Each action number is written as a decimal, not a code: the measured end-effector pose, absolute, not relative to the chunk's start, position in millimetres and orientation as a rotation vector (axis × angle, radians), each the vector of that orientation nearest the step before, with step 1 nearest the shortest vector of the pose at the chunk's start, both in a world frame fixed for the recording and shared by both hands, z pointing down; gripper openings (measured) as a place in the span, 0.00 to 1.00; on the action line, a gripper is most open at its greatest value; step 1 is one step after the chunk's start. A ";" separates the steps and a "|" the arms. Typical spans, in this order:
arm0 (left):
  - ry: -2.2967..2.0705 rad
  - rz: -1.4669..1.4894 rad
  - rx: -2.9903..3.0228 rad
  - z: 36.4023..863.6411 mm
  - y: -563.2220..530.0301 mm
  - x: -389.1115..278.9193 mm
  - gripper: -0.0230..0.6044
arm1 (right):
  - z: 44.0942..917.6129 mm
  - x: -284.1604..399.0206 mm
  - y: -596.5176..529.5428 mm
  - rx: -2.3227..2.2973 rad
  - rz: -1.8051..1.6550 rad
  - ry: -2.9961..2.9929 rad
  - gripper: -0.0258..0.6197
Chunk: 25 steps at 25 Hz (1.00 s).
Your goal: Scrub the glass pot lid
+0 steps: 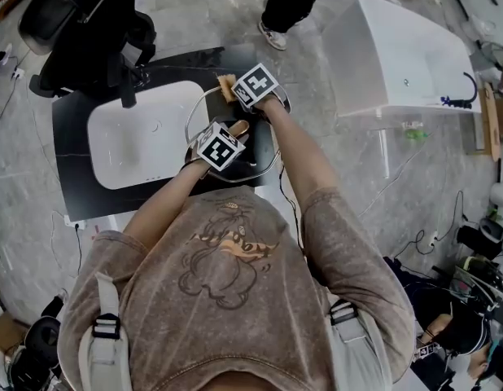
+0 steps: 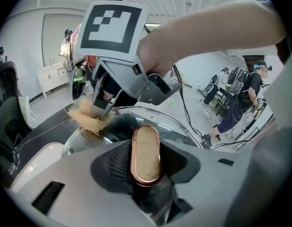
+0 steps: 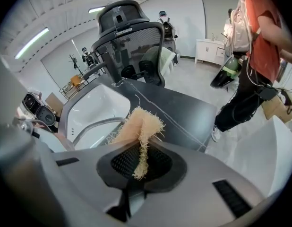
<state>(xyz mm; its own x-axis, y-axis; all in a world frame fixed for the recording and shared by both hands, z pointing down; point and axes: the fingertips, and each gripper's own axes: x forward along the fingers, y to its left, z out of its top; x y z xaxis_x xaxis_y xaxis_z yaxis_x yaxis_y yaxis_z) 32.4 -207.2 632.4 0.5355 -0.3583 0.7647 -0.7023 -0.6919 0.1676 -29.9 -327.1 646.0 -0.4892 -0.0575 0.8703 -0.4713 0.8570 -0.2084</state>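
The glass pot lid (image 1: pixel 204 108) lies on the black counter, right of the sink. My left gripper (image 1: pixel 232 134) is shut on the lid's oval wooden handle (image 2: pixel 146 153), which has a copper rim and stands between the dark pads. My right gripper (image 1: pixel 235 90) is shut on a tan fibrous scrubber (image 1: pixel 226 85) at the lid's far edge. In the left gripper view the right gripper (image 2: pixel 99 109) presses the scrubber (image 2: pixel 89 120) onto the glass (image 2: pixel 184 126). The right gripper view shows the scrubber (image 3: pixel 140 131) folded between the jaws, above the lid's metal rim (image 3: pixel 91 125).
A white sink basin (image 1: pixel 142 141) is set in the black counter (image 1: pixel 72 161), with a tap at its far side. A black office chair (image 1: pixel 89 31) stands behind the counter. A white tub (image 1: pixel 406 55) is at the right. Cables lie on the floor and people stand nearby.
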 end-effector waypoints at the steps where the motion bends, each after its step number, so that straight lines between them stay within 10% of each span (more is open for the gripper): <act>1: -0.860 1.004 2.316 632.7 -207.2 31.8 0.33 | 646.2 -25.2 -328.2 0.403 0.534 -2.037 0.10; 25: -0.853 1.019 2.322 632.0 -208.0 32.2 0.33 | 647.4 91.0 -314.1 0.693 0.666 -1.978 0.10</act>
<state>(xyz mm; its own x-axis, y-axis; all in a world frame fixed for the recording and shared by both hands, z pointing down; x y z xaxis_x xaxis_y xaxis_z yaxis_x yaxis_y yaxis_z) 32.2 -208.0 632.0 0.5330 -0.3532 0.7689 -0.6952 -0.7008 0.1600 91.0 -314.1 647.4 -0.4303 -0.2053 0.8790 -0.6951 0.6966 -0.1776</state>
